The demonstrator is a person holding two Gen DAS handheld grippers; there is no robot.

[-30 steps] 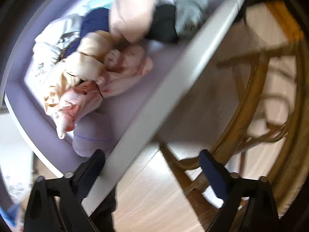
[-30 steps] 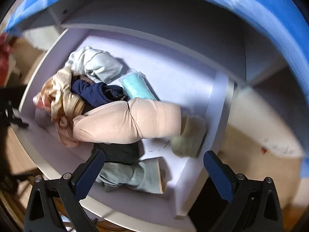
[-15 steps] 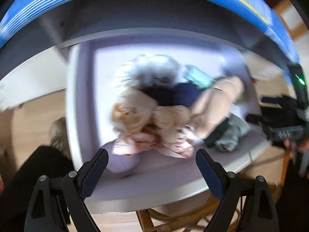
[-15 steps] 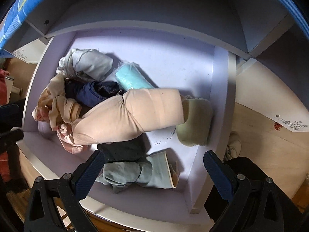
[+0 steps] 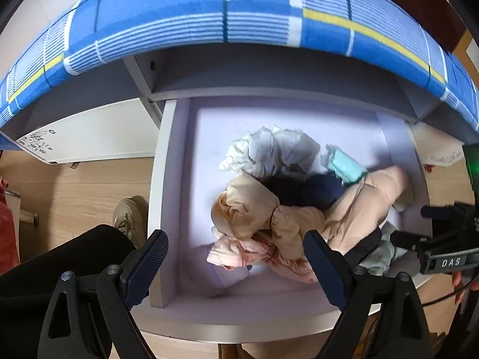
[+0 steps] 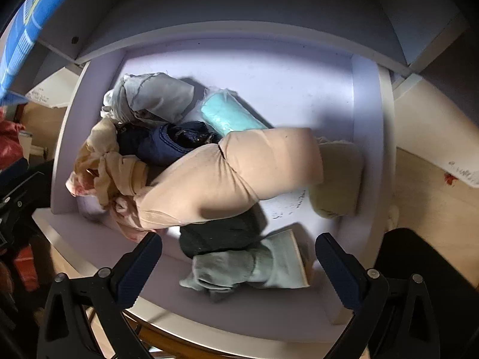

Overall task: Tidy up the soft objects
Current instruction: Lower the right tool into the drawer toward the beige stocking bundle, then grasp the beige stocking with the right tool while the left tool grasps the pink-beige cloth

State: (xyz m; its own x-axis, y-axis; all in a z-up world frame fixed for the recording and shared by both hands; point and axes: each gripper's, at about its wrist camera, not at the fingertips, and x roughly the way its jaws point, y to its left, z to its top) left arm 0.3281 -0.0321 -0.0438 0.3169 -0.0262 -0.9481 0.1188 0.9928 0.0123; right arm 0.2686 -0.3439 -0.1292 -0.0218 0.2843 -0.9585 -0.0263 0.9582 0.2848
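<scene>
Both tools hover over the pale lilac open drawer [image 6: 366, 137], pulled out from under a bed with a blue checked cover [image 5: 227, 9], likely so the soft things inside can be reached from above. The left tool [image 5: 236, 264] has its dark ribbed fingers spread wide with nothing between them, poised over the near left part of the drawer; the right tool [image 6: 238, 261] is likewise wide apart and empty, above the drawer's front edge. The jumble sits towards the middle and front of the drawer, loosely heaped, which I judge means sorting has barely started. A long peach-beige stretchy stocking-like roll [image 6: 239, 173] lies across the heap, smooth and tubular, one end touching an olive-green rounded soft bundle [image 6: 338, 179] against the drawer's right wall. Behind it lie a turquoise fuzzy cloth roll in clear wrap [image 6: 227, 115], a navy knitted garment [image 6: 167, 143] and a crumpled pale grey thin fabric [image 6: 155, 98]. Nearer the front are a black knit bundle [image 6: 218, 236] and a grey-green folded sock-like piece [image 6: 248, 269]; at the drawer's left, a pink patterned crinkled cloth [image 5: 239, 254] sags limp under knotted beige fabric.
</scene>
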